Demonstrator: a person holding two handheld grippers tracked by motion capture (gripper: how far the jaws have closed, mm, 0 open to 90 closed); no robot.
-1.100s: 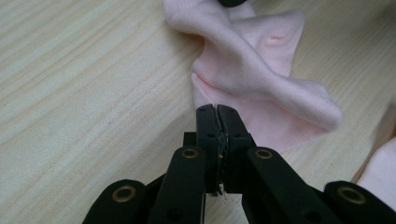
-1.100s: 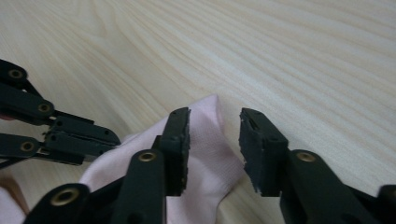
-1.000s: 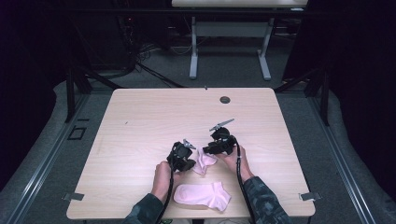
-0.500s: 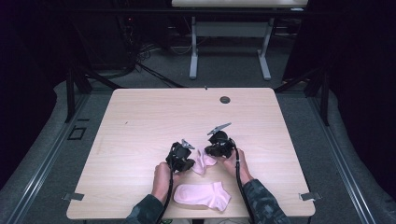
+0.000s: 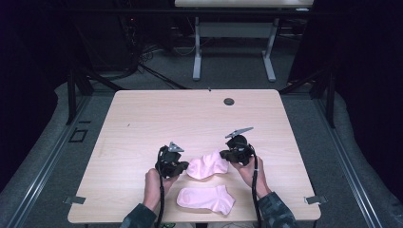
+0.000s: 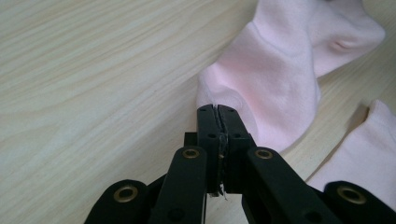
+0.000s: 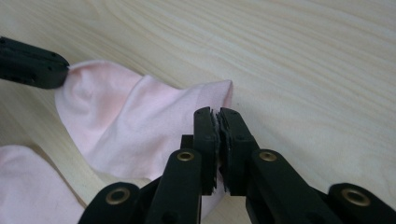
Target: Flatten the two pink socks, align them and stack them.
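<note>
Fingers of your left gripper (image 6: 218, 116) pinch the soft pink cotton sock's (image 5: 207, 165) edge at 9 o'clock; your right gripper (image 7: 218, 119) pinches it at 3 o'clock.

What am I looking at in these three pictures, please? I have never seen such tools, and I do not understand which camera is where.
A person sits at a wooden table and holds a tool in each hand. Each tool is a hand-held gripper: two black jaws that pinch like tongs.

The high view comes from a fixed camera above the table. There you see the left hand-held gripper and the right hand-held gripper.

The other two pictures come from small cameras riding on the tools, looking along their own jaws.

Two pink socks are on the table. The upper pink sock is pinched at both ends: the left jaws are shut on one end, the right jaws on the other, so it hangs stretched between them. The lower pink sock lies flat near the person, untouched.
</note>
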